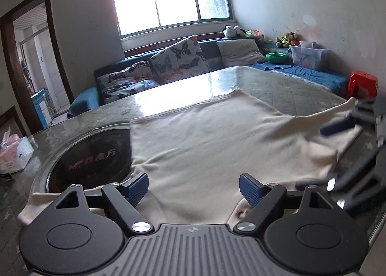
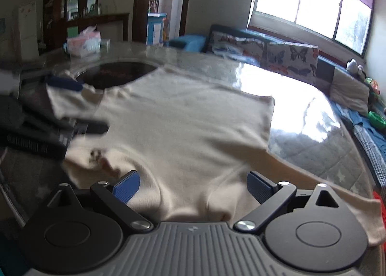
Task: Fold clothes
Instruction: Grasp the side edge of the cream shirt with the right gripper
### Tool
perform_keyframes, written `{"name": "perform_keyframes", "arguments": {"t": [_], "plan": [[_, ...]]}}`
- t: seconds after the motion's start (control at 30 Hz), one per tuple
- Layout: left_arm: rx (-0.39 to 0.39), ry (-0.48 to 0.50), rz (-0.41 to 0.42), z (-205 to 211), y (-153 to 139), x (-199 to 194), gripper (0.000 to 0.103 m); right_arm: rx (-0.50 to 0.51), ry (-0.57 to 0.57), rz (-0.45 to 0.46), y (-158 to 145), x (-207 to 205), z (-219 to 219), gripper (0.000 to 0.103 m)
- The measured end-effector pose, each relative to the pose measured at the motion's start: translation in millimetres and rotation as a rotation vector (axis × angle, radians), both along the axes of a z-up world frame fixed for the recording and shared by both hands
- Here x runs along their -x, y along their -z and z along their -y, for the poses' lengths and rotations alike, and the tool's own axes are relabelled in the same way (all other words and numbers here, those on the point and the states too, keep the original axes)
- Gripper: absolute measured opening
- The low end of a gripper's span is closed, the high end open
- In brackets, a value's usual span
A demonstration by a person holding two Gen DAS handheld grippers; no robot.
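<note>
A cream T-shirt (image 1: 217,136) is lying spread across the glass-topped table (image 1: 188,85), its body flat and its near edge reaching under both grippers, while one side of it is overlapping the round black induction plate (image 1: 89,155) sunk into the table. The left gripper (image 1: 194,189) is hovering over the shirt's near edge with its jaws standing wide and nothing between the blue pads; the collar, with a small button, is showing just beside its right finger. The right gripper (image 2: 193,188) is likewise gaping wide over the cloth on the side of the shirt away from the plate, holding nothing, with a sleeve trailing off beside it toward the table's rim. Whether the shirt is lying ready for a fold or has just been smoothed between folds, the pictures are not settling. From here the risks are looking plain enough: with jaws this wide, a pinch could be taking only the top layer, or none at all on the slick glass, so the cloth would be sliding instead of lifting. The sleeve hanging near the rim could be dragging the shirt off the table, and uneven grips on the two sides would be skewing any crease. A pink tissue box (image 2: 83,43) is sitting beyond the plate, well apart from the shirt.
</note>
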State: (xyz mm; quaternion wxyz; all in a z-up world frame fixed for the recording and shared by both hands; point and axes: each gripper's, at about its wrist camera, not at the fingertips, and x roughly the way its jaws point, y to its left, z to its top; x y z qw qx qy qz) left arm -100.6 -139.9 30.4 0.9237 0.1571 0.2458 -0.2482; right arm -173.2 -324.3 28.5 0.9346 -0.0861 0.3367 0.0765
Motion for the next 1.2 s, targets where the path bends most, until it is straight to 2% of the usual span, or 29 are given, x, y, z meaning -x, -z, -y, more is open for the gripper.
{"name": "perform_keyframes", "arguments": {"t": [0.13,0.27,0.57,0.7,0.93,1.0,1.13,1.17,1.2], "plan": [[-0.010,0.002,-0.020,9.4,8.5,-4.5,0.085,-0.041,0.009,0.007,-1.3,7.9,7.5,0.097],[-0.035,0.020,-0.024,14.7,16.1,-2.1,0.085,-0.080,0.087,0.040,-13.4,19.9,31.0,0.096],[-0.005,0.061,-0.007,25.5,3.8,3.5,0.085,-0.109,0.458,0.065,-16.5,45.2,128.0,0.080],[0.002,0.079,-0.012,33.2,2.6,5.5,0.085,-0.124,0.603,0.059,-9.4,50.2,166.6,0.066],[-0.002,0.096,-0.012,42.5,1.1,5.0,0.087,-0.156,0.767,0.044,6.2,48.3,206.9,0.051],[-0.004,0.100,-0.014,45.5,0.9,4.1,0.087,-0.167,0.783,0.044,8.8,48.4,210.1,0.042],[-0.012,0.109,-0.020,53.8,3.4,3.4,0.089,-0.162,0.799,0.051,16.0,46.6,212.4,0.032],[-0.013,0.112,-0.023,56.0,4.2,3.2,0.089,-0.154,0.800,0.057,16.4,46.7,211.5,0.027],[-0.013,0.116,-0.026,58.3,4.8,2.8,0.089,-0.161,0.800,0.061,16.1,47.2,212.4,0.016]]}}
